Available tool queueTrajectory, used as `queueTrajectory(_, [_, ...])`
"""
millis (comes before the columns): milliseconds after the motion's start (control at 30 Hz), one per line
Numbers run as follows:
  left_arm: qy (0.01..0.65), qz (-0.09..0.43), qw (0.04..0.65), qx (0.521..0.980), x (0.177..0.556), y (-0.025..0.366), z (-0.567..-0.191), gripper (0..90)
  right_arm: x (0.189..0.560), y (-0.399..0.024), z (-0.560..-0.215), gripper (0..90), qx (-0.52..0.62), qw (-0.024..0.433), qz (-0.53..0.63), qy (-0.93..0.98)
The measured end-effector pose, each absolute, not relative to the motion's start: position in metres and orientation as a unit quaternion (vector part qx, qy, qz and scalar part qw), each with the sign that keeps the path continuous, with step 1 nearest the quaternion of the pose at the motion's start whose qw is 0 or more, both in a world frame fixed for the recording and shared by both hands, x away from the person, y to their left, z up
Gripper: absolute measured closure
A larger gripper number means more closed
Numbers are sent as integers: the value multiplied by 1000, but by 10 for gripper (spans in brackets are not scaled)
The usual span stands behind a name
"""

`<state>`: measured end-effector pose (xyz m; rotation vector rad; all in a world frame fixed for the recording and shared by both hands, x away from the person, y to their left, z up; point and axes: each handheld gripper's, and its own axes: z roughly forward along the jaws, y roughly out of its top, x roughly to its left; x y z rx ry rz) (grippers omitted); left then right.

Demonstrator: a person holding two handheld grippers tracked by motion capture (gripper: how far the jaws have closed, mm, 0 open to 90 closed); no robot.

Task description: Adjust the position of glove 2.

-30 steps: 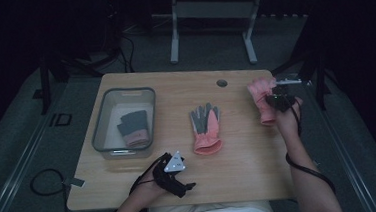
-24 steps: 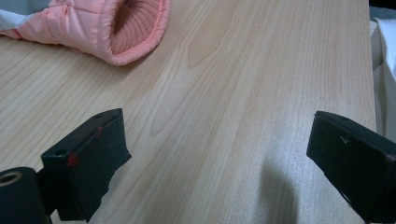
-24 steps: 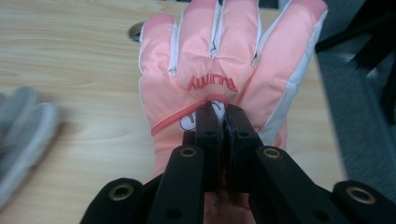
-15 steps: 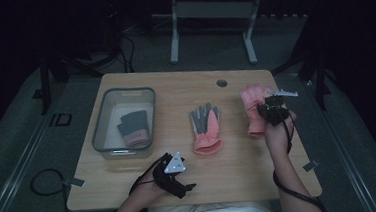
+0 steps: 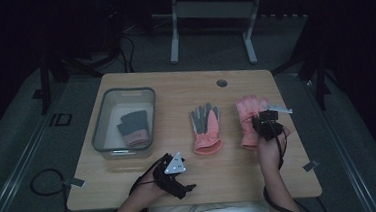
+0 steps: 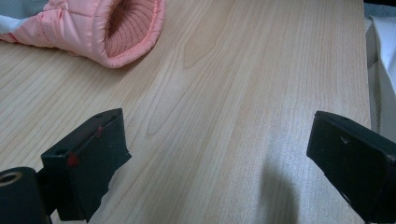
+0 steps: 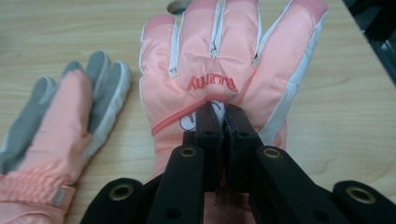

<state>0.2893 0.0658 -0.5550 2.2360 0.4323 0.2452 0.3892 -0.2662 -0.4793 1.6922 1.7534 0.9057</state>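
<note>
Right hand-held gripper [image 7: 219,116] pinches pink glove [image 7: 233,60] shut.

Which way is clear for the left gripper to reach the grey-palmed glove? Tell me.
Probably straight ahead, yes. The left gripper stands open, holding nothing, and bare table lies between it and the grey-palmed glove, whose cuff faces it. The right gripper is off to the side.

Clear plastic rectangular bin [image 5: 97,123] at table's left, dark grey knit glove with pink cuff [image 5: 134,128] inside. Light wooden table [image 5: 175,89], round hole [image 5: 221,83] near far edge.
</note>
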Motion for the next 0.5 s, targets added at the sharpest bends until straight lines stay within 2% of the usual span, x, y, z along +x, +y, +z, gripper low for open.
queueTrajectory(333, [172,97,412,890,290,66,-556,46,403,-264,-521,851,648,256,304,650])
queueTrajectory(500, [171,96,410,891,290,66,-556,46,405,-263,-526,828,647,259,304,650])
